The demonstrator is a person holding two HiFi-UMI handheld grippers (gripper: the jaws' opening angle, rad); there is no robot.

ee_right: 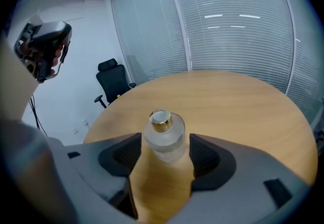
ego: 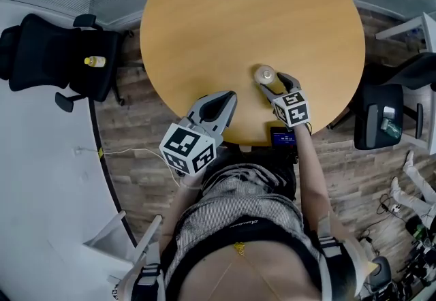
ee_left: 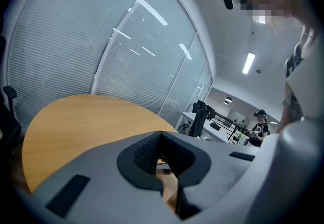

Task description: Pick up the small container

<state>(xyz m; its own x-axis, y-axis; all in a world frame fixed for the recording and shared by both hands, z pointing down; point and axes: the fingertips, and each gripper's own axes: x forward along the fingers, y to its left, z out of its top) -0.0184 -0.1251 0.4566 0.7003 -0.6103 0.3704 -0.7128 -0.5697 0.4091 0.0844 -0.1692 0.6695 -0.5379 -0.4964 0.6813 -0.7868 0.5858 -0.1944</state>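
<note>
Frosted-glass small container (ee_right: 163, 136), lower edge faint, between parted right tongs (ee_right: 164, 148); left tongs (ee_left: 161, 139) closed.

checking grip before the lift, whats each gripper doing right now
left gripper: closed, empty
right gripper: open, small glass bottle between jaws, not gripped

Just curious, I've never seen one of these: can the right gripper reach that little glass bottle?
Probably yes. The small container stands between the open fingers of the right gripper, and nothing on the table blocks it.
</note>
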